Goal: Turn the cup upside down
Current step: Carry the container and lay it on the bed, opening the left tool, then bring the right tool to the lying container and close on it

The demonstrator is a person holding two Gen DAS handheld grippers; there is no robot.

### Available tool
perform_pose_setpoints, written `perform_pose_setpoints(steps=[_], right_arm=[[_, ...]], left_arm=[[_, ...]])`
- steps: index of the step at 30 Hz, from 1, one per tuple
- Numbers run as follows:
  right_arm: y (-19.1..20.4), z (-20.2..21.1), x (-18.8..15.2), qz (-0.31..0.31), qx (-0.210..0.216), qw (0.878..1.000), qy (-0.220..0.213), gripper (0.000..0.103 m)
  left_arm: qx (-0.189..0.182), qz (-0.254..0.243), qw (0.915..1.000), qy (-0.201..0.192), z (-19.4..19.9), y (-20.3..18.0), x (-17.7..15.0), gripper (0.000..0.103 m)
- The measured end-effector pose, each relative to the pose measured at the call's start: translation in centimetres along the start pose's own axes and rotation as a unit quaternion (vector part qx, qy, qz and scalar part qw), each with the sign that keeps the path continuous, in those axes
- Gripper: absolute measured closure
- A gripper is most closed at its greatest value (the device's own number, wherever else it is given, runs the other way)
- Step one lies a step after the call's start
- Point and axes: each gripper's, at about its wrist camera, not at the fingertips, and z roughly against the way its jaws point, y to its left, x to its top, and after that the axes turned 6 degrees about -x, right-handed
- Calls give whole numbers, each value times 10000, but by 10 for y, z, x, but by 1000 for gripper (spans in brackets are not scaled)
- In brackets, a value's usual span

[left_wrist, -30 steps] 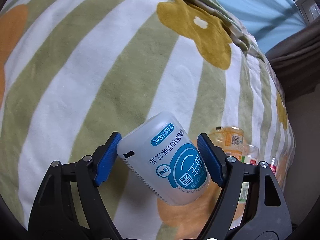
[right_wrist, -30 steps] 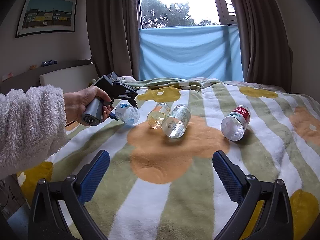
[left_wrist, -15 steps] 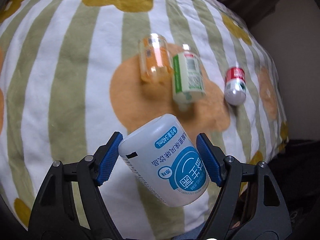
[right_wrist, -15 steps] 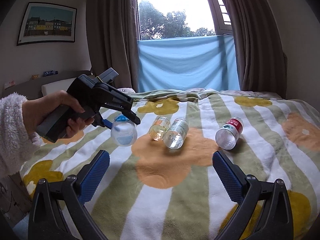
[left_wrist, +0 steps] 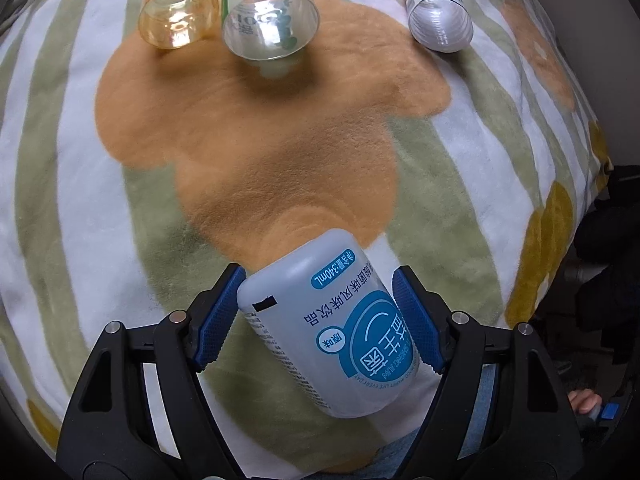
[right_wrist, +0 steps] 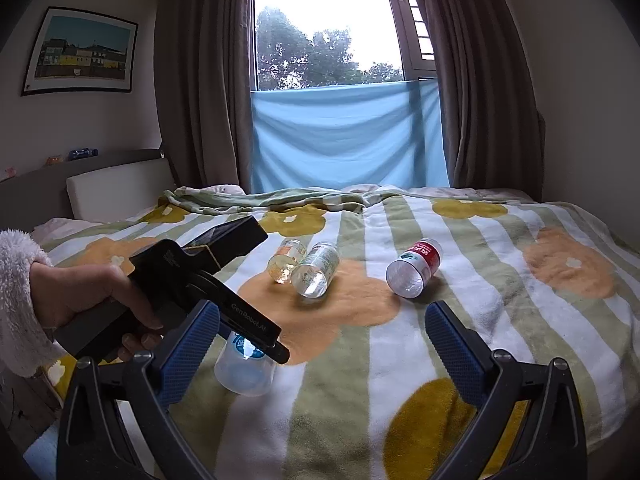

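- Your left gripper (left_wrist: 320, 316) is clamped on the translucent white cup (left_wrist: 332, 328), its blue pads (left_wrist: 214, 320) pressing on either side of the cup's body.
- The cup has a blue label with printed text that reads upside down in the left wrist view; it sits tilted between the pads, one end pointing down toward the blanket (left_wrist: 80, 160).
- In the right wrist view the same cup (right_wrist: 244, 372) hangs below the left gripper (right_wrist: 260, 344), close over the blanket near its front edge; whether it touches the fabric cannot be told.
- Your left hand (right_wrist: 88, 300), in a fluffy white sleeve (right_wrist: 16, 304), grips the black handle of that gripper.
- Your right gripper (right_wrist: 320, 340) stands wide apart with nothing between its blue pads (right_wrist: 452, 344), and hovers above the front part of the blanket.
- Three more cups lie on their sides toward the middle of the blanket, well apart from the held one.
- The amber cup (left_wrist: 176, 8) and the green-labelled clear cup (left_wrist: 268, 12) lie touching each other on the orange flower patch (left_wrist: 260, 132).
- The red-labelled clear cup (left_wrist: 436, 8) lies alone, off to the right of that pair, on a white and green stripe.
- All three show their open mouths toward the front edge of the bed.
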Motion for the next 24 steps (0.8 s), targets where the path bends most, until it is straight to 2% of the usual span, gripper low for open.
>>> perform_pose_setpoints(steps=[1,3,5,8,11,15,17,19,22,24], right_arm=[[-1,0,0,-9,-8,10000,5,0],[-3,0,-1,-37,-20,10000,15,0],[-4,0,-1,-64,-20,10000,19,0],[-5,1,0,-95,22,10000,21,0],[-6,1,7,-115,138,9998,41,0],[-16,-7,40,-39,591,9981,158,0],[-16,-21,63,158,840,9952,480,0],[-13,-48,83,219,1243,9848,1190,0],[-1,-96,98,63,1910,9547,2279,0],[14,-129,97,60,2152,9294,2997,0]], left_arm=[[32,-23,10000,-53,1,-1,-1,27],[148,-77,9997,-172,6,-3,-4,8],[269,-163,9989,-343,12,-4,-6,2],[393,-212,9978,-491,22,-4,-11,2],[213,10,9972,-711,39,8,-18,2],[289,206,9900,-1364,71,19,-40,2],[314,358,9847,-1677,82,22,-52,1],[302,575,9798,-1892,91,27,-66,1],[237,869,9724,-2152,98,33,-87,1],[245,1009,9679,-2291,101,37,-100,1]])
